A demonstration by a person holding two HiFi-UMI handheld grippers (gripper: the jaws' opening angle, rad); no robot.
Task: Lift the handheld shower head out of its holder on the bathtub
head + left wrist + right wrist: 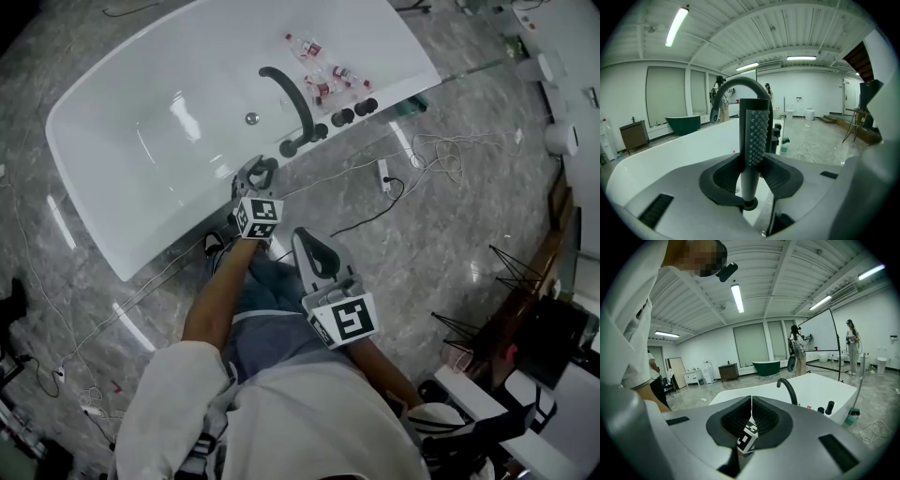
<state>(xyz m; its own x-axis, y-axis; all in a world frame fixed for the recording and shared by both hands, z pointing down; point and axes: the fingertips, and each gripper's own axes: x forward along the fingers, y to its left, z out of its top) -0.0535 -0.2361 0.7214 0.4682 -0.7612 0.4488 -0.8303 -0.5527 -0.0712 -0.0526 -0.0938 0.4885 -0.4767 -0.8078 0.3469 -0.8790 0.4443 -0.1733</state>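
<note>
Dark and studded, the shower head [757,133] stands upright at the near rim of the white tub [112,141], its foot in a ring-shaped holder [750,204], just ahead of the arched faucet [289,94]. My left gripper [255,178] is clamped on its sides. My right gripper [314,255] hangs over the grey floor [450,187], jaws pressed together on nothing.

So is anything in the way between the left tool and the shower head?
No, nothing visible is. The shower head already stands between the jaws of the left tool, and the jaws press on its handle. The curved faucet is behind it, farther along the tub, not between them.
</note>
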